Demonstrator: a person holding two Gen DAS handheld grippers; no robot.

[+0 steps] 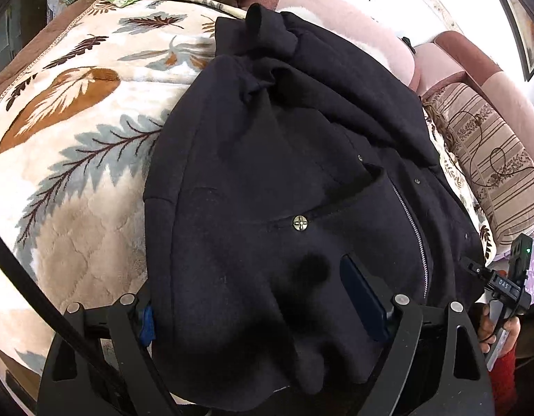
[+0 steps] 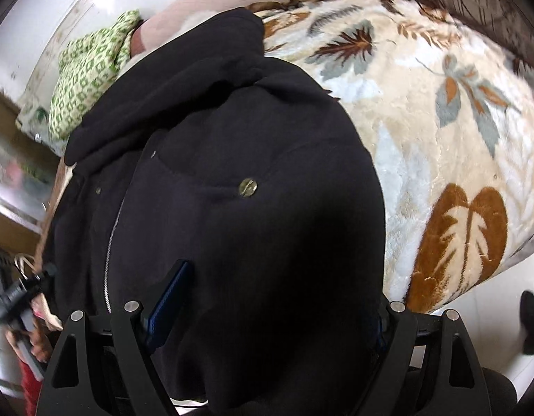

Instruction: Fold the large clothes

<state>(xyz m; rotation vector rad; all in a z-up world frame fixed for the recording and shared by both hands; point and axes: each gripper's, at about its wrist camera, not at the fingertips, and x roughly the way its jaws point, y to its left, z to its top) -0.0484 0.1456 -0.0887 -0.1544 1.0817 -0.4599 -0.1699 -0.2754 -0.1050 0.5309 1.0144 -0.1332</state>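
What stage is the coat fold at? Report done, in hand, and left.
Done: the dark coat lies spread on the leaf-print blanket, zipper side up. In hand: its near hem drapes between the fingers of the left tool and the right tool; whether either is clamped cannot be told. Left: no finished fold shows, so all the folding.

Black gripper [image 1: 253, 298], blue pads [image 1: 362, 298], silver pins
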